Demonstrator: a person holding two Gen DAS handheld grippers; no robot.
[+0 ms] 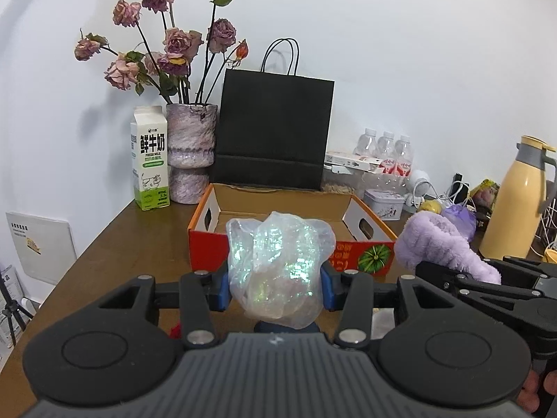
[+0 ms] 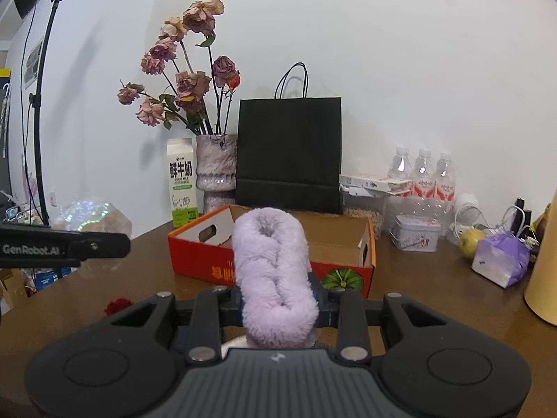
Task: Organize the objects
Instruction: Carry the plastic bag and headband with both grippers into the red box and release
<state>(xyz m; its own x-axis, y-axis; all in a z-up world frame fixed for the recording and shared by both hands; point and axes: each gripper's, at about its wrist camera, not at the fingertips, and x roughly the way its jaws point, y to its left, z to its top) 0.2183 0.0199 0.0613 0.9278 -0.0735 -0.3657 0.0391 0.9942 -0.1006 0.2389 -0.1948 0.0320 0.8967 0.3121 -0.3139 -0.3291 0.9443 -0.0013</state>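
**Both tools loaded, facing the open box**

The left tool is clamped on a crumpled iridescent plastic bag, its blue pads pressing the bag's sides; the bag bulges up above the fingers. The right tool is closed around a fluffy lilac plush item, which stands up between its fingers and hides most of them.

From left to right on the brown wooden table stand a milk carton, a mottled purple vase of dried roses, a black paper bag, and, in front of that bag, an open red cardboard box whose inside looks empty. Further right are three water bottles, a small tin, a yellowish fruit and a yellow thermos. A plain white wall runs behind.

Both tools sit side by side above the table, angled slightly downward toward the box. Fingertips of a hand show at the left view's lower right corner.
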